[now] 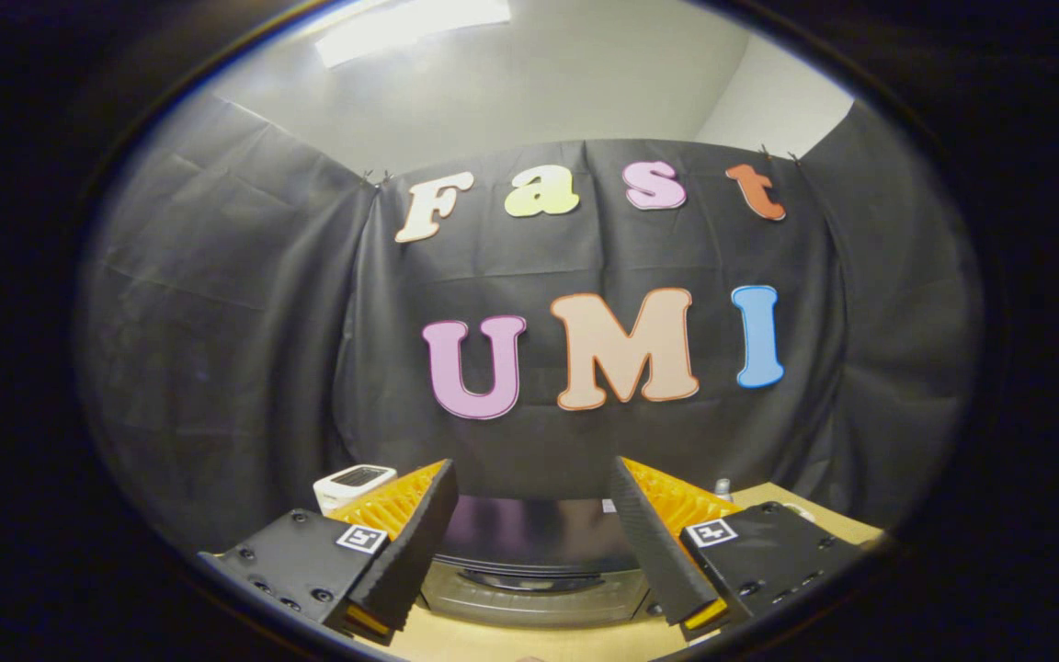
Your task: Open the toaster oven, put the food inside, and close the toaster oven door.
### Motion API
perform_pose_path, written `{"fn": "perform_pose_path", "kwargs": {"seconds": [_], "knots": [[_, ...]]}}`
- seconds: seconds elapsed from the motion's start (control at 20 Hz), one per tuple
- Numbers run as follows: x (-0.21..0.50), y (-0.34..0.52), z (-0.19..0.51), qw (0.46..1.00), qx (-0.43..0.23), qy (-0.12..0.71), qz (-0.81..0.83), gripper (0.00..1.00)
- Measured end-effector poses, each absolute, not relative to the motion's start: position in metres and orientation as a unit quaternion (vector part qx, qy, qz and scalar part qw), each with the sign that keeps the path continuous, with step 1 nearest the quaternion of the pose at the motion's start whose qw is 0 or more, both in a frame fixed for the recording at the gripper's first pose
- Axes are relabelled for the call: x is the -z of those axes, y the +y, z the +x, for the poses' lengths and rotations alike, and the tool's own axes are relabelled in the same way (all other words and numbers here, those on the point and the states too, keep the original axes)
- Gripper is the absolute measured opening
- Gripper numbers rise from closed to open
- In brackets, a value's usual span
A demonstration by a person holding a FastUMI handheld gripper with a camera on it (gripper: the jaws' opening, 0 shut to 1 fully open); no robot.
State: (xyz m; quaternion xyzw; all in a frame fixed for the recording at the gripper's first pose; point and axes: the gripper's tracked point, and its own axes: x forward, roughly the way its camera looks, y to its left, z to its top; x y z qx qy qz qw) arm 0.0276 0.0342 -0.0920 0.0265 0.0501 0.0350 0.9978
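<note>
The gripper (534,552) is held level above the surface (529,639), jaws wide, toaster oven (534,565) just ahead between them.

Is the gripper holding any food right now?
No. The gripper is open with nothing between its fingers, and through the gap you see the toaster oven on the table.

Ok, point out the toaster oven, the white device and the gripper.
Toaster oven (534,538): gripper view, dark top, between the open jaws.
White device (352,483): gripper view, its upper face.
Gripper (537,602): gripper view, midway between fingertips.
</note>
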Motion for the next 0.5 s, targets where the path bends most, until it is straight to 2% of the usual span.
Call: {"fn": "perform_pose_path", "kwargs": {"seconds": [0.5], "knots": [[0.218,0.055,0.037,0.988,-0.036,0.148,0.034,1.00]]}}
